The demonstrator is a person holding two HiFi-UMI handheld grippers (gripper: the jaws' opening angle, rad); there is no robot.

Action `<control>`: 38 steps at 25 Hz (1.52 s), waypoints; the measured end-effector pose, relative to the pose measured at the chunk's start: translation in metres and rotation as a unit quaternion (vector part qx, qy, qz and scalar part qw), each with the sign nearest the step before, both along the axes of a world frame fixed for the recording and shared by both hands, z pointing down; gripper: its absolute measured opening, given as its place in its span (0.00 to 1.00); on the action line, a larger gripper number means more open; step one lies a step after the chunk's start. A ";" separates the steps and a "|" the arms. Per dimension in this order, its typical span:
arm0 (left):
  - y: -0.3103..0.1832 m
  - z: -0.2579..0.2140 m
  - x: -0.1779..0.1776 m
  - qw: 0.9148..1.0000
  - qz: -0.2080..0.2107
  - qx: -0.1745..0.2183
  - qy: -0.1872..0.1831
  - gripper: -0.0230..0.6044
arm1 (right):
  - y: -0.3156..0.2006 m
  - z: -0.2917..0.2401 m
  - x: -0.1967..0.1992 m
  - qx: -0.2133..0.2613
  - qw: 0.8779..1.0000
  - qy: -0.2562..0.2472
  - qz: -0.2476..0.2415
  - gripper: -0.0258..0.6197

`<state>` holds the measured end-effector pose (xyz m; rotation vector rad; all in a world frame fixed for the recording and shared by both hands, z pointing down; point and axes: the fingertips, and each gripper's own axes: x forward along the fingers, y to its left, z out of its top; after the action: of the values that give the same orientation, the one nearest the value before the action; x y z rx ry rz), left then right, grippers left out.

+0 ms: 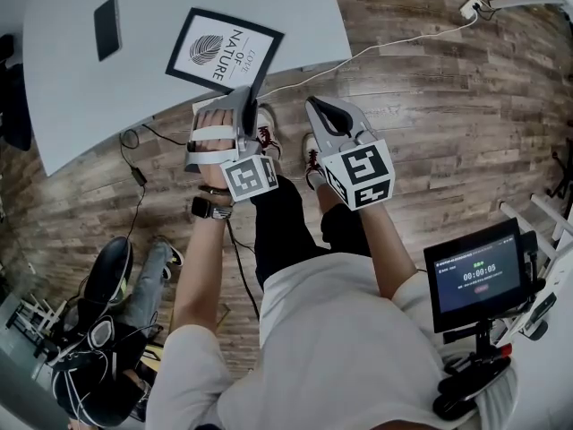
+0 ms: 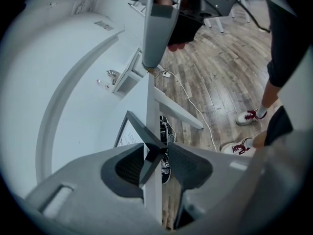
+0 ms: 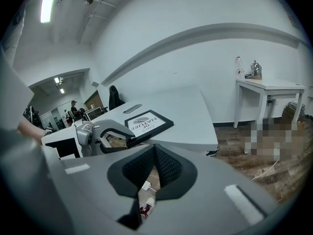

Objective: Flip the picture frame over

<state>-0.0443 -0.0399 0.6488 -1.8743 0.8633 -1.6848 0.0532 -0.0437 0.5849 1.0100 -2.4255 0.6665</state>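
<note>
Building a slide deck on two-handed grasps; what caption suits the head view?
Left gripper grips a corner of the picture frame at the white table edge; right gripper shut, empty, beside it.

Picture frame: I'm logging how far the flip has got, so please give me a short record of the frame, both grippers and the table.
frame: picture frame, print side up on the white table, not yet flipped
left gripper: shut on the frame's near corner, at the table's edge
right gripper: jaws together, nothing between them, held off the table beside the left one
also on table: dark phone, apart from the frame
</note>
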 end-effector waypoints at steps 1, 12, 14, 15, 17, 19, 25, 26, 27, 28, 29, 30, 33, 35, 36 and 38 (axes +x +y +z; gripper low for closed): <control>0.000 0.000 0.001 1.000 0.002 0.002 0.000 0.27 | -0.001 0.000 0.001 0.000 1.000 0.001 0.001 0.04; 0.001 -0.015 0.004 1.000 0.007 0.005 0.004 0.25 | -0.009 -0.013 0.009 0.006 1.000 0.003 0.017 0.04; 0.003 -0.031 0.007 1.000 0.008 0.009 0.004 0.24 | -0.007 -0.028 0.010 0.010 1.000 0.000 0.018 0.04; 0.004 -0.037 0.009 1.000 0.009 0.010 0.005 0.24 | -0.007 -0.035 0.010 0.012 1.000 -0.001 0.017 0.04; 0.005 -0.045 0.011 1.000 0.010 0.013 0.010 0.24 | -0.007 -0.044 0.009 0.018 1.000 -0.003 0.015 0.04; 0.005 -0.047 0.013 1.000 0.008 0.016 0.017 0.23 | -0.010 -0.047 0.010 0.023 1.000 -0.003 0.015 0.04; -0.001 -0.047 0.013 0.999 -0.005 0.010 0.044 0.22 | -0.022 -0.051 0.012 0.036 0.999 0.003 0.017 0.04; -0.002 -0.048 0.013 0.998 -0.008 0.008 0.054 0.22 | -0.024 -0.052 0.012 0.037 0.999 0.004 0.018 0.04; -0.003 -0.050 0.013 0.998 -0.011 0.006 0.065 0.22 | -0.025 -0.053 0.012 0.038 0.999 0.004 0.020 0.04; -0.005 -0.051 0.014 0.997 -0.016 0.005 0.078 0.22 | -0.027 -0.054 0.012 0.039 0.999 0.005 0.020 0.04; -0.007 -0.053 0.015 0.996 -0.022 0.003 0.092 0.21 | -0.029 -0.054 0.013 0.041 0.999 0.005 0.021 0.04; -0.009 -0.055 0.016 0.994 -0.028 0.000 0.105 0.21 | -0.030 -0.054 0.014 0.042 0.999 0.006 0.022 0.04; -0.012 -0.066 0.019 0.990 -0.038 -0.006 0.132 0.21 | -0.032 -0.062 0.015 0.047 0.999 0.007 0.023 0.04; -0.012 -0.083 0.021 0.988 -0.043 -0.008 0.148 0.21 | -0.033 -0.079 0.014 0.053 0.998 0.006 0.022 0.04; -0.013 -0.092 0.021 0.987 -0.045 -0.008 0.155 0.21 | -0.035 -0.088 0.013 0.058 0.998 0.004 0.021 0.04; -0.014 -0.108 0.022 0.985 -0.047 -0.003 0.164 0.20 | -0.039 -0.103 0.013 0.066 0.998 0.001 0.022 0.04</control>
<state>-0.0227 -0.0540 0.5404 -2.1837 1.0883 -1.4522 0.0660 -0.0828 0.4817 1.1172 -2.4785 0.5241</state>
